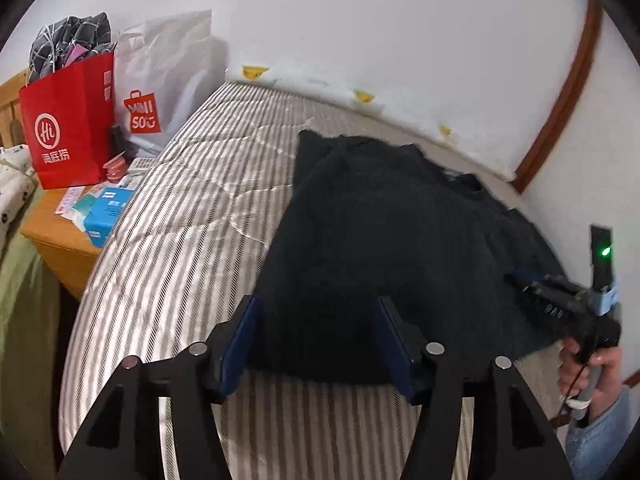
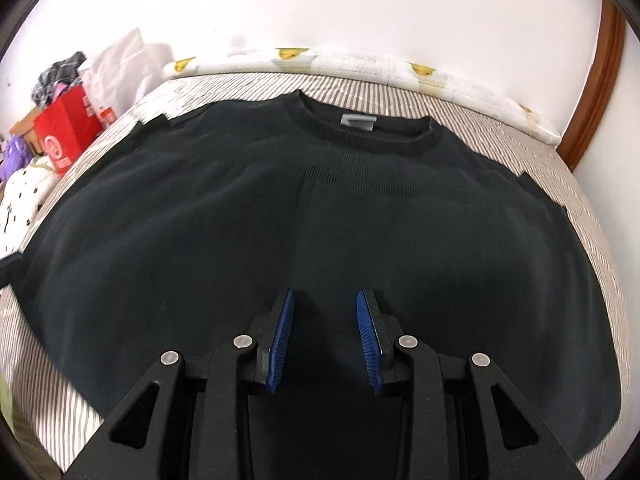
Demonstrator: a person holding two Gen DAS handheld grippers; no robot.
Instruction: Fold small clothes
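The shirt [image 2: 320,216] is spread flat on the bed [image 1: 192,184], collar far from the fingers. Both the left gripper [image 1: 316,340] and right gripper [image 2: 325,340] are held apart, empty, above the near hem. The hem should be pinched squarely at matching points, so the fold stays even.

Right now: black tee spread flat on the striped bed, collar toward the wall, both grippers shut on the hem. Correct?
Not quite. Both grippers are open, gripping nothing: right gripper in the right wrist view, left gripper in the left. The black tee lies on the striped bed, collar toward the wall.
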